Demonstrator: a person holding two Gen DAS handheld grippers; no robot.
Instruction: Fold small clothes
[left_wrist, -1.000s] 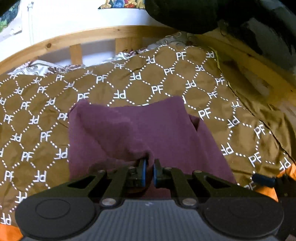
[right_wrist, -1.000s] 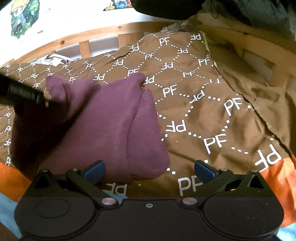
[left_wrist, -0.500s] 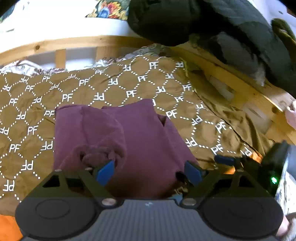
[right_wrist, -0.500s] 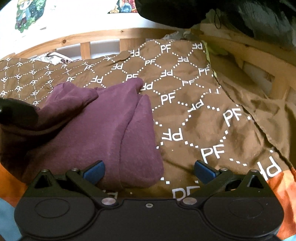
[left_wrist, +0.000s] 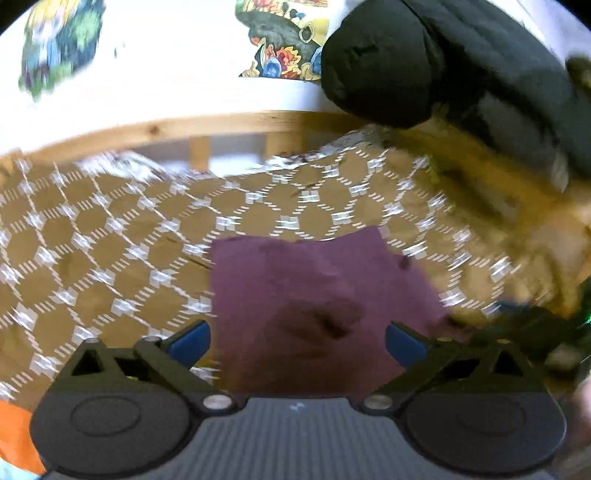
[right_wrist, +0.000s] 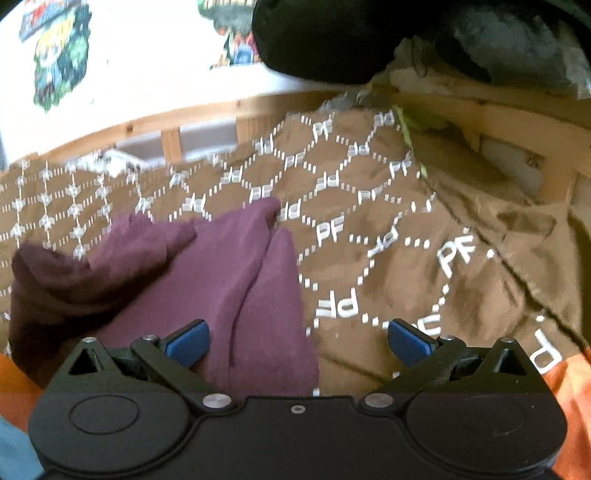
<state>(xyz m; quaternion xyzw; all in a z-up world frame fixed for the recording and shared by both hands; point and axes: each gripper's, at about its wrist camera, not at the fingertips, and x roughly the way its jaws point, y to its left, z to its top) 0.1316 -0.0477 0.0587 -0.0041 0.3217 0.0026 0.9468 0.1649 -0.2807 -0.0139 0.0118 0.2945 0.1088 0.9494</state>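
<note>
— Left tool (left_wrist: 297, 338)?
— Spread wide, empty, above the purple garment (left_wrist: 317, 295) lying on the brown bedspread (left_wrist: 110, 258) (blurred view).
— Right tool (right_wrist: 298, 338)?
— Also spread, empty; garment (right_wrist: 207, 280) at its 10 o'clock, under the left pad (right_wrist: 186, 341).
</note>
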